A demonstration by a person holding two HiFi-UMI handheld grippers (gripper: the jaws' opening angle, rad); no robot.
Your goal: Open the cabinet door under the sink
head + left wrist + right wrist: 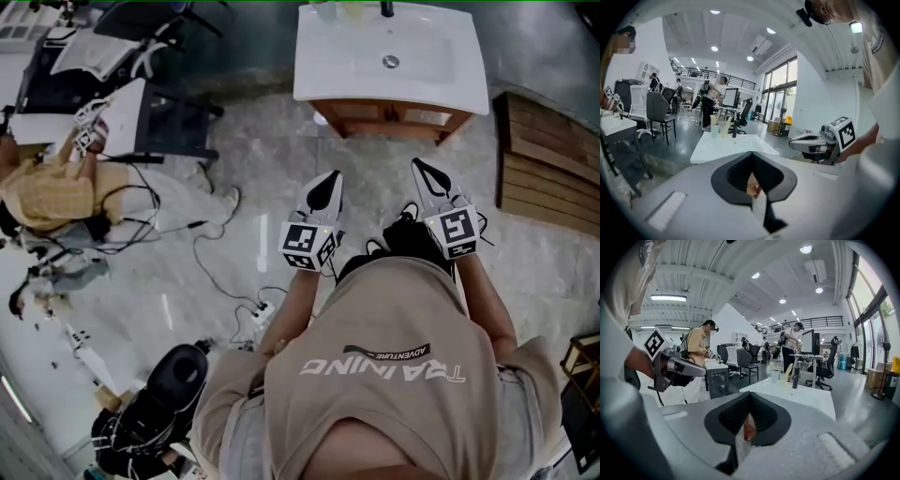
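The white sink top (pixel 431 66) sits on a wooden cabinet (pixel 394 120) at the top of the head view, and its two doors look closed. My left gripper (pixel 332 178) and right gripper (pixel 418 166) hang side by side over the marble floor, short of the cabinet and pointing at it. Both are shut and hold nothing. In the left gripper view the jaws (pixel 752 155) meet below the sink top (pixel 726 147), with the right gripper (pixel 813 143) beside them. In the right gripper view the jaws (pixel 750 395) also meet, and the left gripper (pixel 677 366) shows at the left.
A slatted wooden panel (pixel 548 164) lies right of the cabinet. At the left a person (pixel 66 192) sits by a desk (pixel 103 112), with cables (pixel 220 272) trailing over the floor. A black bag (pixel 169 380) stands at the lower left. Cups and a tap (pixel 794 376) stand on the sink top.
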